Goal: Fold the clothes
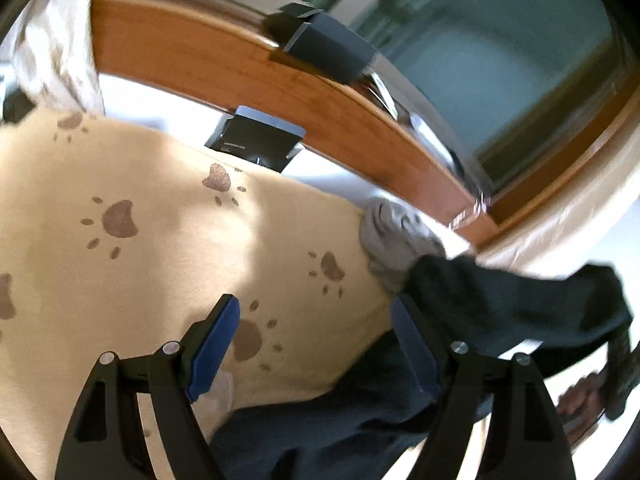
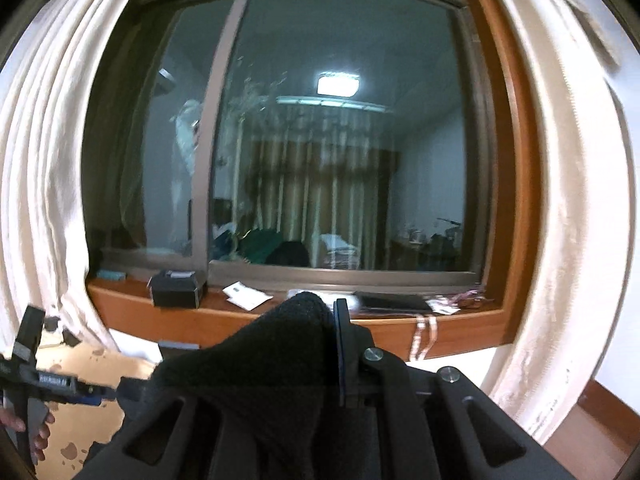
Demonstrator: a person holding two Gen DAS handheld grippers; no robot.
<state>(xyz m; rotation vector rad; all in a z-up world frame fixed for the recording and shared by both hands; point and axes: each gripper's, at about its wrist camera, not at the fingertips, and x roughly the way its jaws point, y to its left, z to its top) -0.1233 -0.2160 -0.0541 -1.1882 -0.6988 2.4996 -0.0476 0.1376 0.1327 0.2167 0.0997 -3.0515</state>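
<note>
No legible writing; print on black box too blurred. Left gripper spread wide, nothing pinched, above cream paw-print blanket. Right gripper pressed onto dark garment, raised facing window. Garment trails toward 4 o'clock in left view. Wooden sill, curtains flanking.

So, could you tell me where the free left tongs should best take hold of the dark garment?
Probably the dark garment is best gripped on the slack span hanging below the right tongs, which already pinch its top. The left tongs stand open just beside it, above the paw-print blanket, so come in sideways and close across the hanging edge.
</note>
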